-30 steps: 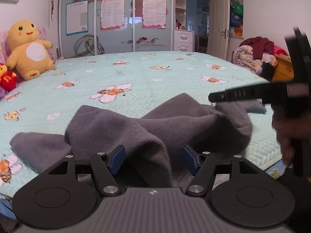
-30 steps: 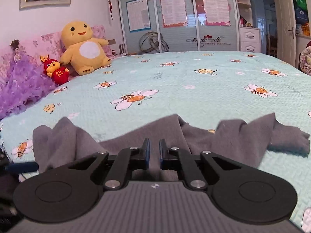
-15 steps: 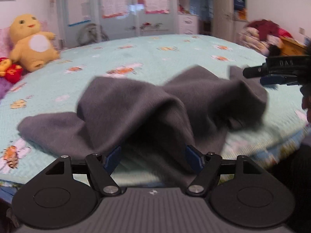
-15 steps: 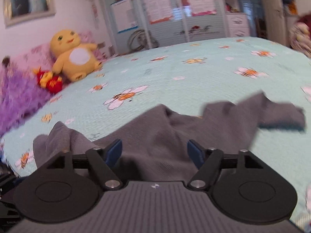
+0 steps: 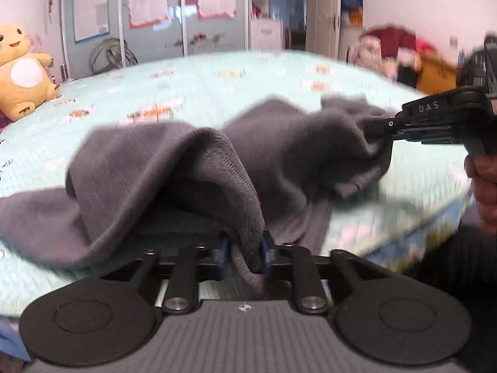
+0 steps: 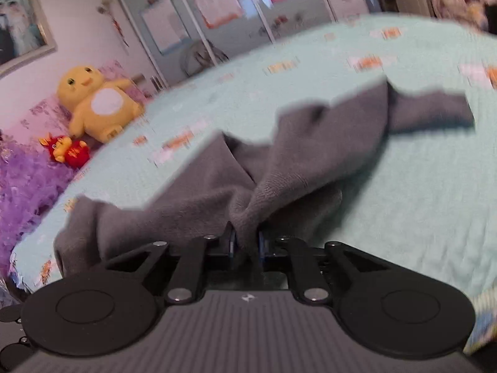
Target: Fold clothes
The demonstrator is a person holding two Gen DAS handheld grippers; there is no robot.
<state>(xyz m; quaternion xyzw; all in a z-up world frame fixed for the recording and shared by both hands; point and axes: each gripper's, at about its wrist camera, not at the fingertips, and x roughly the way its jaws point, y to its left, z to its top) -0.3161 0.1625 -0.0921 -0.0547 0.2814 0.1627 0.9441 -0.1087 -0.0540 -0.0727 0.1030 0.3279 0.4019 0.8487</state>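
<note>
Both tongs are clenched on the grey garment [image 5: 161, 174]. Your left tongs [image 5: 245, 253] pinch a hemmed fold of it between the blue pads, at the edge of the garment nearest you. Your right tongs [image 6: 247, 242] grip another bunched fold the same way; in the left wrist view the right tongs [image 5: 377, 130] come in from the side with their tips buried in the garment's far right corner, and your right hand [image 5: 484, 186] shows below them.

Garment: grey knit, lifted and humped between the two grips, the rest trailing onto the bed [image 5: 192, 87]. One long flat part stretches away over the bed beyond the right grip; another sags off to the left of the left grip. Both views are motion-blurred, so what kind of garment it is cannot be told.

Bed: pale green cover with small orange-and-white prints. Beyond the garment, at the far left of the bed, sits a yellow plush toy [image 6: 99, 102] with a small red toy [image 6: 66, 152] just beside it.
</note>
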